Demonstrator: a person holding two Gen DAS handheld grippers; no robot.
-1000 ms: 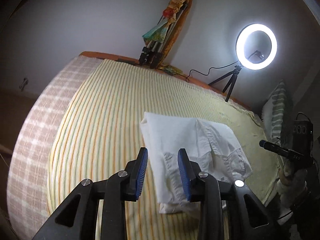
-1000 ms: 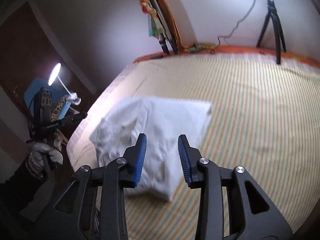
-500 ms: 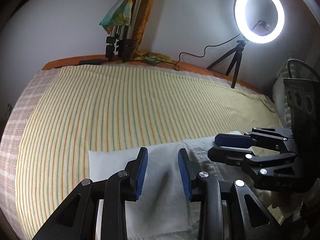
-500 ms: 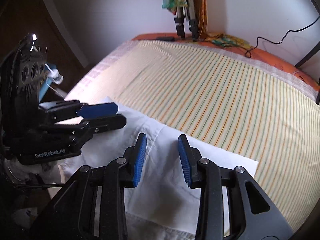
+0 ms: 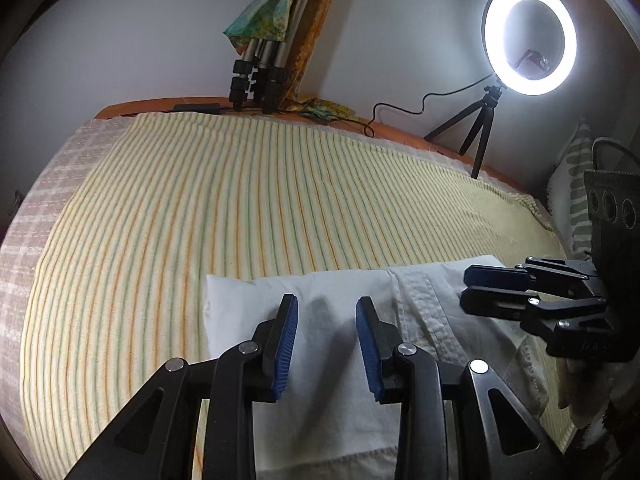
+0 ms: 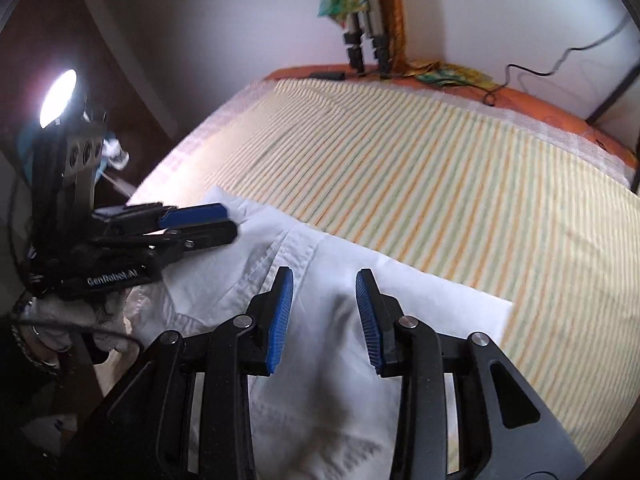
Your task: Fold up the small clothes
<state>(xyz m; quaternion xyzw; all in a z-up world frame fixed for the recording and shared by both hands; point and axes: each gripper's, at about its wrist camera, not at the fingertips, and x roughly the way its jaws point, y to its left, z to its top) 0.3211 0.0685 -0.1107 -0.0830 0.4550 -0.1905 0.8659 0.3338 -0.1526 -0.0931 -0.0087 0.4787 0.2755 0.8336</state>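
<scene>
Right, left gripper (image 5: 326,344) hangs low over the white garment (image 5: 328,360), jaws apart with nothing pinched between the blue pads (image 5: 286,344); cloth visible through the gap. Right gripper (image 6: 324,316) same: jaws apart, empty, over the same white piece near its stitched seam (image 6: 294,256). Each gripper shows in the other's view, close alongside. Garment is a partly folded small white shirt lying flat at the near edge of the striped bedsheet (image 5: 240,208), folded edge straight on the far side. Looks thin, light, floppy cotton; won't hold shape, likely to sag and unfold if lifted from one point. Best taken at two corners or along the doubled hem or seam, where layers are thicker and pads can bite. Ring light (image 5: 530,38) and tripod legs (image 5: 256,80) stand at the far bed edge, well apart.
</scene>
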